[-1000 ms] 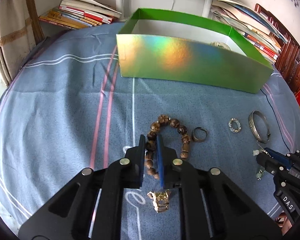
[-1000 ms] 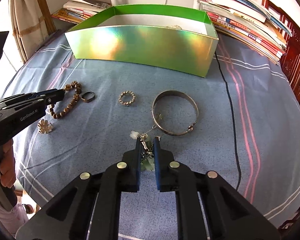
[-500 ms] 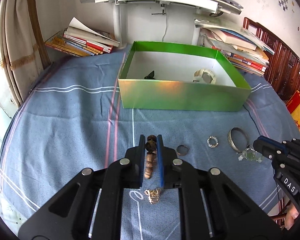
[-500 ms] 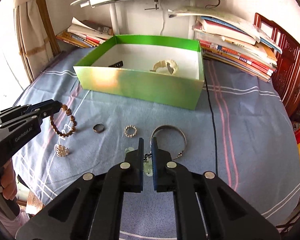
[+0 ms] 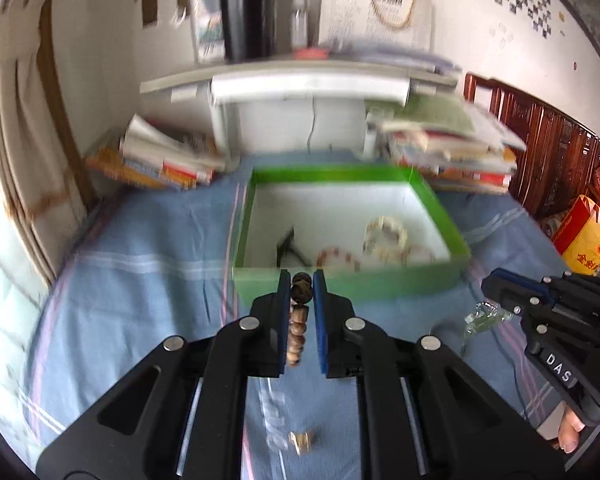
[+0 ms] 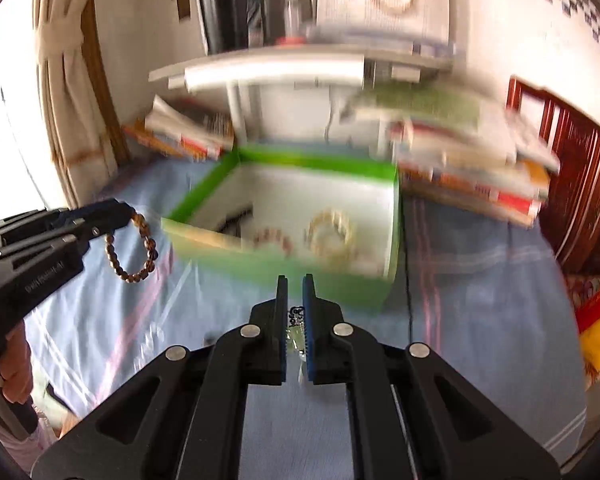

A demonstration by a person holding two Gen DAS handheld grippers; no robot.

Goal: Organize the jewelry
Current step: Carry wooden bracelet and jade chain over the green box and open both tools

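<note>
- Left wrist view: my left tongs [image 5: 301, 300] are clamped on the brown bead bracelet [image 5: 298, 332], which hangs between the two pads above the blue cloth of the desk [image 5: 140, 280]
- Below them, near the front edge of the desk, a small gold trinket [image 5: 302, 440] lies on the cloth
- Straight ahead, toward the back edge of the desk, stands the green box [image 5: 352, 284], open at the top; inside it I can make out a pale bead bracelet [image 5: 384, 236], a reddish bead string [image 5: 338, 258] and a dark item [image 5: 286, 242], all blurred
- At the right of this view my right tongs [image 5: 486, 286] are closed on a pale green pendant [image 5: 480, 318] that dangles from their tips above the cloth
- Right wrist view: at the left, the left tongs hold the brown bead bracelet as an open loop hanging clear of the desk
- In the middle, the right tongs grip the pendant by its chain, pads close together on it
- Books [image 6: 472, 160] are piled at the back corners of the desk, on both sides of the box
</note>
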